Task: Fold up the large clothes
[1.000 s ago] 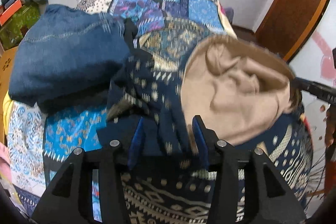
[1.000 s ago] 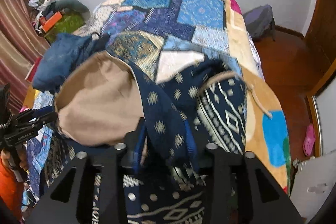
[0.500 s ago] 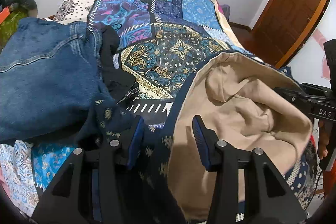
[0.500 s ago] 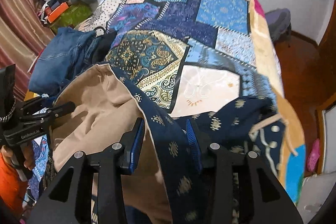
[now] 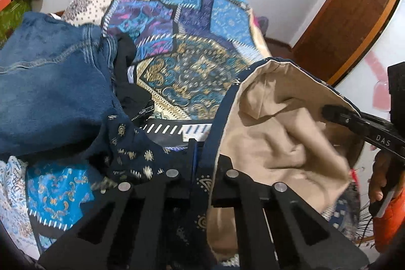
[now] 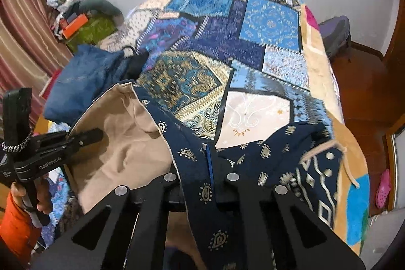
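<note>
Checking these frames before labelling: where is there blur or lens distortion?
Left wrist view: tan lining smeared by motion, door frame bowed by the fisheye. Right wrist view: navy garment blurred at its drawstring edge, dark vignette in the corners.

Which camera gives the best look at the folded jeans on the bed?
Left wrist view: the jeans fill its left side, seams and stitching sharp. The right wrist view shows them small and blurry, partly hidden behind the navy garment's tan lining.
</note>
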The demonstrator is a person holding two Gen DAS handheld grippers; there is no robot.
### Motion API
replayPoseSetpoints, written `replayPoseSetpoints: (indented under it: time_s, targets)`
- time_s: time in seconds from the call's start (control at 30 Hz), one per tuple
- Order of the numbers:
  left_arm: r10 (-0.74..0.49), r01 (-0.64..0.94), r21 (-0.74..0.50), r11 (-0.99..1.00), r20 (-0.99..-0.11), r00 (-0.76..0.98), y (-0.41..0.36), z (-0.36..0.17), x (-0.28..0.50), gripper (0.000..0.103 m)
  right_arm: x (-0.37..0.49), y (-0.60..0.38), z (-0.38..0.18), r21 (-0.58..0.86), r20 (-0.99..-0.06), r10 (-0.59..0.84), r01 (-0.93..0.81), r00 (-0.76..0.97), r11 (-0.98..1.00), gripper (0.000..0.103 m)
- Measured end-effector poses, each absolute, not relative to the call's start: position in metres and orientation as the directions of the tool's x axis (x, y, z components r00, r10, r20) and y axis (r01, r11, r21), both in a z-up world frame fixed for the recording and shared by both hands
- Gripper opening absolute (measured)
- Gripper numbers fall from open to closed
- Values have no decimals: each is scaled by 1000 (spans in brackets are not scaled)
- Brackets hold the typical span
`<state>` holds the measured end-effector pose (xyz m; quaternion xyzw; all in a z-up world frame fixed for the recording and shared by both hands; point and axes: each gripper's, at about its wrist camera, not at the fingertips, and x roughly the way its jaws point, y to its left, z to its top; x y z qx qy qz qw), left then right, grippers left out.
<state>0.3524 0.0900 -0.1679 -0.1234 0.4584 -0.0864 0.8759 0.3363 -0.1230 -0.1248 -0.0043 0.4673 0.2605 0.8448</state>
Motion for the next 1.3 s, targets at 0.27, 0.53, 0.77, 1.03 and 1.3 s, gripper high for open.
replayPoseSetpoints:
  time_s: [0.27,0.53,0.77,1.03,1.3]
  targets:
    - [-295,95,-301,949,-737,608,79,-123,287,6,275,-140,-81,229,-731,469,-469,496,853,7]
    - [-271,117,-249,961,-785,557,59,-137,231,6,227,-156,-90,211,-752,436,-447,494,869,7]
    - [-198,86,-179,980,-840,506,51,-161,197,51,204,-158,-111,189,-802,394,-434,449,881,14]
    - [-181,77,-165,983,-840,512,59,-153,163,56,188,-164,-112,180,-840,376,-452,391,874,43]
    - [-93,32,-96,995,-752,653,78,-101,149,69,174,-172,-79,210,-782,433,-465,448,860,45]
